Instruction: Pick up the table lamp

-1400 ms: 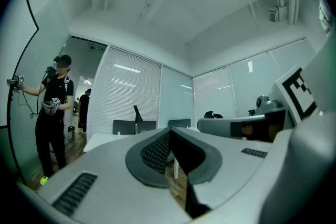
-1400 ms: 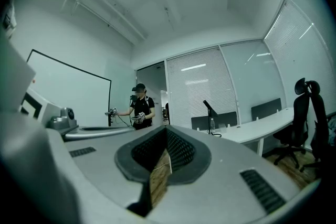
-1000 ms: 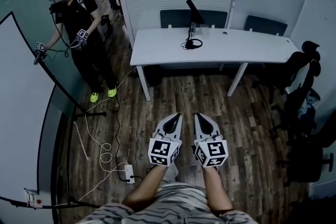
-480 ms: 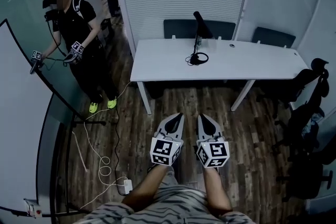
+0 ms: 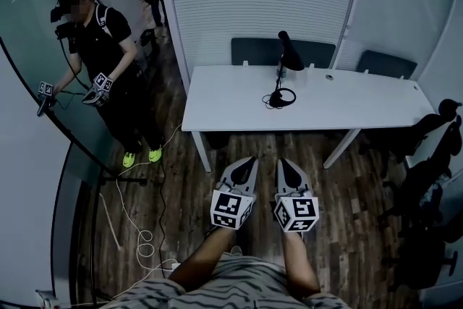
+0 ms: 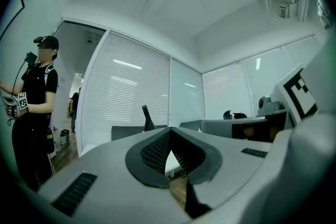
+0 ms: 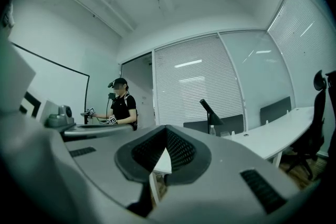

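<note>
Head view: the lamp (image 5: 281,76) stands on the far white surface (image 5: 224,94), well apart from the left tongs (image 5: 248,160) and right tongs (image 5: 283,161), side by side over the near floor (image 5: 181,177). Left gripper view: tongs together, empty, lamp far beyond. Right gripper view: tongs together, empty, lamp far right.

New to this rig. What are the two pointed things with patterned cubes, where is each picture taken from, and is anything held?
No robot here: a person holds a hand-held gripper in each hand, the left hand-held gripper and the right hand-held gripper; the patterned cubes belong to them. The head view looks down from the person's head; each gripper view looks along that tool's own jaws. Both pairs of jaws are together, holding nothing. Ahead stands a white table carrying the black table lamp, not yet reached. At the left, another person stands with similar tools.
</note>
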Available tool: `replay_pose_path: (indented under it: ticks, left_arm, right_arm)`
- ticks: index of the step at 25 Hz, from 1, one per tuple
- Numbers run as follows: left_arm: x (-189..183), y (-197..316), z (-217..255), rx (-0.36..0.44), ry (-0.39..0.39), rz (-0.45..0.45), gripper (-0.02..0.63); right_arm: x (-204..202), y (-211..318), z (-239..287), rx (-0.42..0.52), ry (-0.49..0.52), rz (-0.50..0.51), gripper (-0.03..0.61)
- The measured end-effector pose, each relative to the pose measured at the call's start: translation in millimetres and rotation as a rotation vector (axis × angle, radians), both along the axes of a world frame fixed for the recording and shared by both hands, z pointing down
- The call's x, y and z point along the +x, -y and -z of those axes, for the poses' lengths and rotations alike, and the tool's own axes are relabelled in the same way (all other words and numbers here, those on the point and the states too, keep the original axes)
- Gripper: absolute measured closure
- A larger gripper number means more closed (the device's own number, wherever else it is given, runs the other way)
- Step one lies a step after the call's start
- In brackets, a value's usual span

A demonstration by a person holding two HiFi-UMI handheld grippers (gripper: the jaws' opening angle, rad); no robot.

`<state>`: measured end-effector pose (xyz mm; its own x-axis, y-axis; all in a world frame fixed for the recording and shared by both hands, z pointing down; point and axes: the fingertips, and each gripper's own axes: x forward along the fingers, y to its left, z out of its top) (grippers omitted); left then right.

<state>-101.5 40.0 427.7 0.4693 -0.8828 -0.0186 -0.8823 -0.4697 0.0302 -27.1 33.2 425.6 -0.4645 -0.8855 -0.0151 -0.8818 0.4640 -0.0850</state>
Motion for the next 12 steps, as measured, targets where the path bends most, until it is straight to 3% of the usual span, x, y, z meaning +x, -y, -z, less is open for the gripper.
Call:
replay_pose_path:
  ticks: [12]
  left_arm:
    - [-1.3,68.7,-15.0,-0.059,-0.014,-0.038,0.606]
  right_arm:
    - [-1.3,59.3,-14.5,-0.059,-0.014,-0.034,0.568]
